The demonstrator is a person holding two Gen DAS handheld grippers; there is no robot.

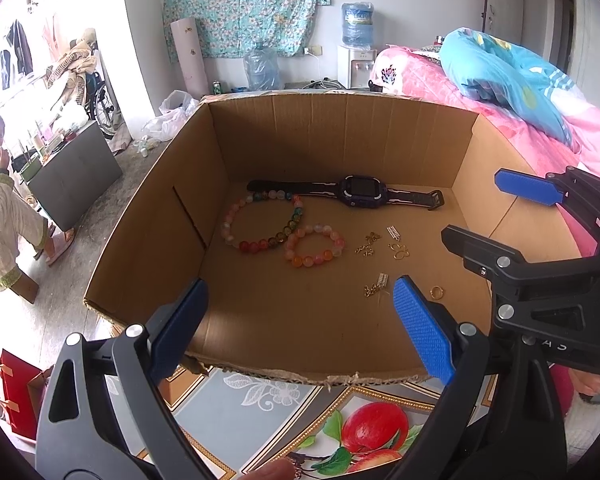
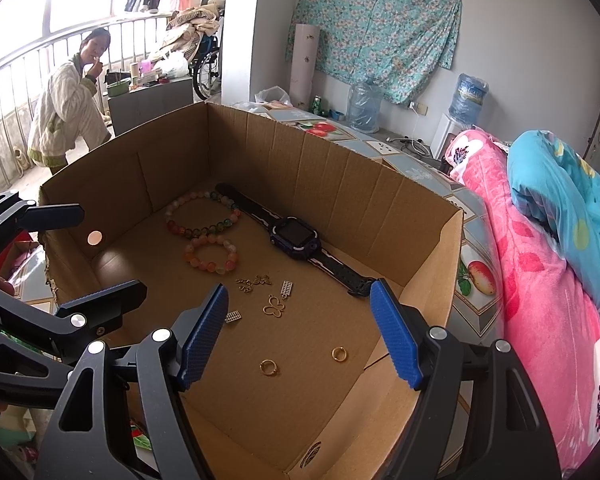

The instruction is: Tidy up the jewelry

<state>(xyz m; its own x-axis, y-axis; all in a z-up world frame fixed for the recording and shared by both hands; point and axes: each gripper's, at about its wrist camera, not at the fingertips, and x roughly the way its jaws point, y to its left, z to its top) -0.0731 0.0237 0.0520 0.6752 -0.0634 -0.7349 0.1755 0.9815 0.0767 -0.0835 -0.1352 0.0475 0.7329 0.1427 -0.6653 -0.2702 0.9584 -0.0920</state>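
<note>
An open cardboard box (image 1: 284, 374) (image 2: 456, 240) holds the jewelry. On its floor lie a dark watch (image 1: 364, 190) (image 2: 296, 236), a large bead bracelet (image 1: 226, 224) (image 2: 172, 224), a small bead bracelet (image 1: 300, 261) (image 2: 214, 267), a gold butterfly charm (image 1: 399, 251) (image 2: 274, 306), small chain charms (image 2: 256, 282) and two gold rings (image 2: 268, 368) (image 2: 339, 354). My left gripper (image 1: 300, 326) (image 2: 78, 258) hovers open over the box's near rim. My right gripper (image 2: 300, 336) (image 1: 500, 216) stands open above the rings. Both are empty.
The box sits on a table with a fruit-print cover (image 1: 284, 408). A bed with a pink quilt (image 1: 540, 128) (image 2: 540, 280) runs along the right. A person (image 1: 0, 200) (image 2: 72, 112) crouches at the far left. A red bag (image 1: 16, 392) stands below the table.
</note>
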